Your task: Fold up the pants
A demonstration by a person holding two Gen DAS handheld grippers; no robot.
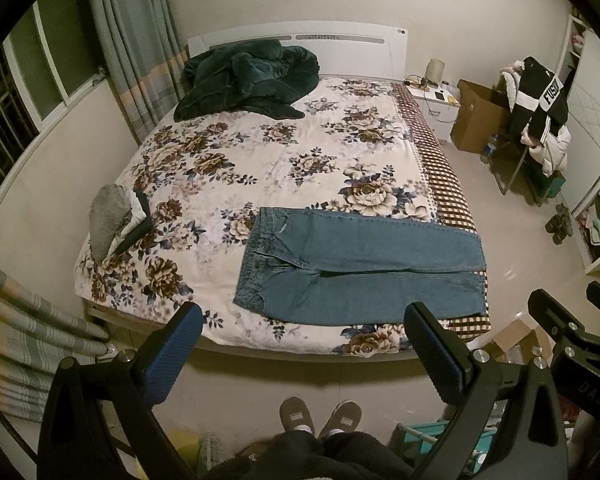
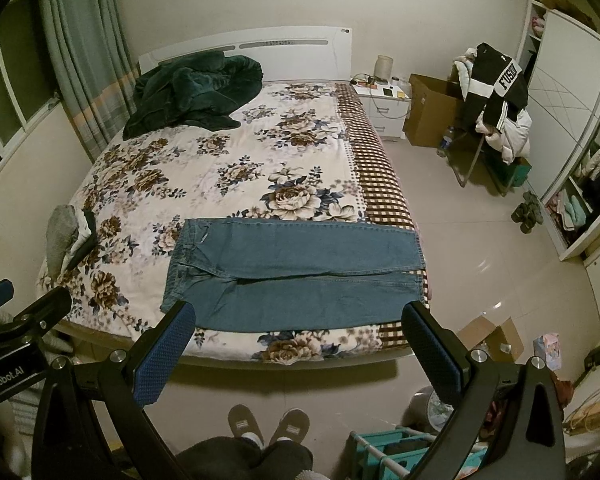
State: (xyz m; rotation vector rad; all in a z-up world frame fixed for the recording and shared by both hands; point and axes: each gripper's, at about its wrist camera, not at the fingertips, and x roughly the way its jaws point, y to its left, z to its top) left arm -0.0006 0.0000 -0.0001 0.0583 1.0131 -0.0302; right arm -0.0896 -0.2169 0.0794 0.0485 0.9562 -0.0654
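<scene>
The pants (image 1: pixel 356 264) lie flat across the near end of the bed (image 1: pixel 284 160), waistband toward the window side, both legs side by side and running toward the checked border, with the hems reaching the bed's edge. The left gripper (image 1: pixel 302 334) is held above the floor short of the bed, its jaws spread wide and holding nothing; the right gripper (image 2: pixel 298 330) is likewise released and empty, its fingers framing the near leg from a distance. No fold has been started, by the look of it. Risks from this position: the hems sit at the mattress edge, so a pull toward the floor could drag the legs off. Denim is stiff and heavy; a pinch on one layer only could leave the lower layer behind and skew the fold. A folded grey garment (image 1: pixel 116 224) lies well apart and should not interfere.
</scene>
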